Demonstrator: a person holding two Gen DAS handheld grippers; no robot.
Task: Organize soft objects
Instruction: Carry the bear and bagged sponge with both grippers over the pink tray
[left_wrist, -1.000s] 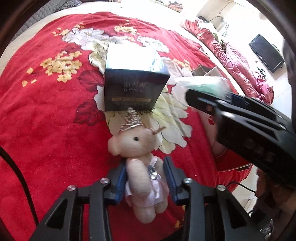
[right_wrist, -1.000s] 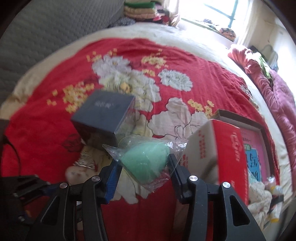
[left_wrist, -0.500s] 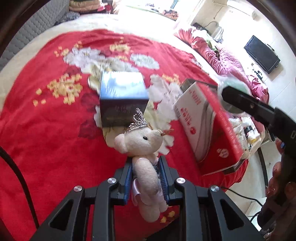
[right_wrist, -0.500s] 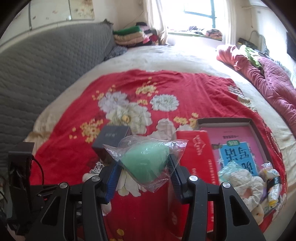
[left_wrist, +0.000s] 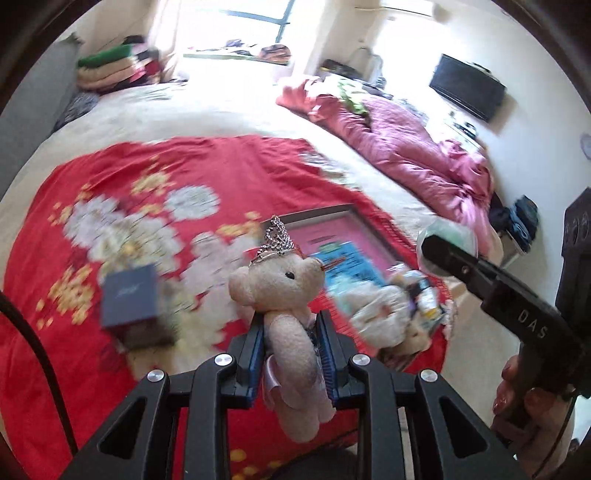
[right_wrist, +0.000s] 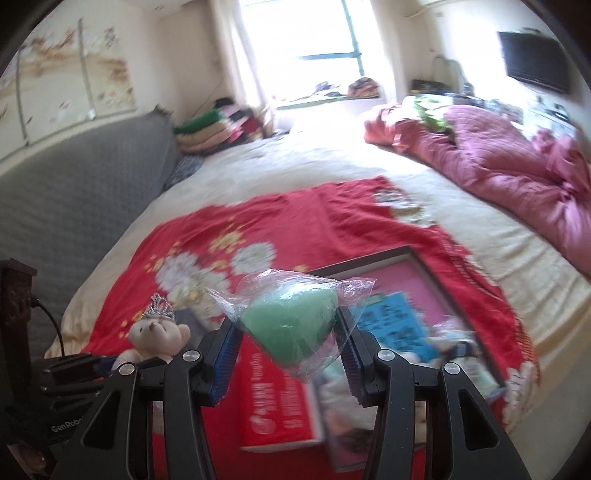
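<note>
My left gripper (left_wrist: 290, 334) is shut on a small beige teddy bear (left_wrist: 284, 295) with a silver crown, held up above the red flowered blanket (left_wrist: 110, 206). The same teddy bear (right_wrist: 157, 338) shows at the lower left of the right wrist view. My right gripper (right_wrist: 288, 338) is shut on a green sponge in a clear plastic bag (right_wrist: 291, 321). Below lies an open box with a pink lining (right_wrist: 406, 280) holding several soft toys (left_wrist: 380, 310). The right gripper (left_wrist: 448, 254), held by a hand (left_wrist: 524, 402), reaches in from the right of the left wrist view.
A dark blue box (left_wrist: 129, 295) lies on the blanket at the left. A red box lid (right_wrist: 273, 398) leans beside the open box. A crumpled pink quilt (right_wrist: 509, 170) lies on the bed's far right, folded clothes (right_wrist: 214, 129) by the grey headboard (right_wrist: 66, 192), a television (left_wrist: 467, 86) on the wall.
Both grippers have risen and swung right, from over the dark blue box to over the open pink-lined box. Each keeps its hold: the bear in the left, the bagged sponge in the right.
</note>
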